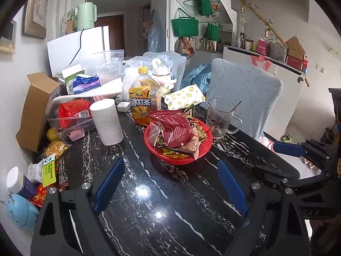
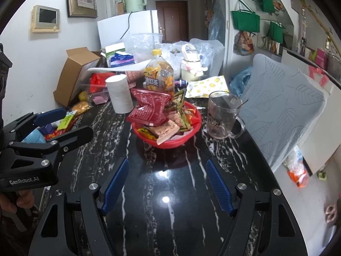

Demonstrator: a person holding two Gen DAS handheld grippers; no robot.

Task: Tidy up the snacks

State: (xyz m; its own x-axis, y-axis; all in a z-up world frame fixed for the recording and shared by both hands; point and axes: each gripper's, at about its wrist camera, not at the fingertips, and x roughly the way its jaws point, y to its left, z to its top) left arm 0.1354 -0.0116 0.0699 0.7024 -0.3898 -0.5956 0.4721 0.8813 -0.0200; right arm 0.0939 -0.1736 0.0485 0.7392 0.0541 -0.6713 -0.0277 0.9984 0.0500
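Snack packets (image 1: 178, 128) lie heaped in a red basket (image 1: 204, 149) near the middle of a black marble-patterned bench (image 1: 162, 204), a large dark-red bag on top of the pile. A glass mug (image 1: 220, 118) with a spoon in it stands just to the right of the basket, a bottle of iced tea (image 1: 143, 99) stands close behind it, and a white paper roll (image 1: 106, 121) stands to its left. More wrapped snacks (image 1: 48, 168) lie scattered along the bench's left edge, beside a tilted cardboard box (image 1: 35, 108). The left claw (image 1: 170, 185) hovers over bare bench on the near side of the basket, its blue fingers (image 1: 109, 184) spread wide, holding nothing. The right claw (image 2: 167, 184) hangs alongside, its fingers likewise apart and empty. A chair with a pale blue leaf-pattern cover (image 2: 283, 104) stands at the bench's right side.
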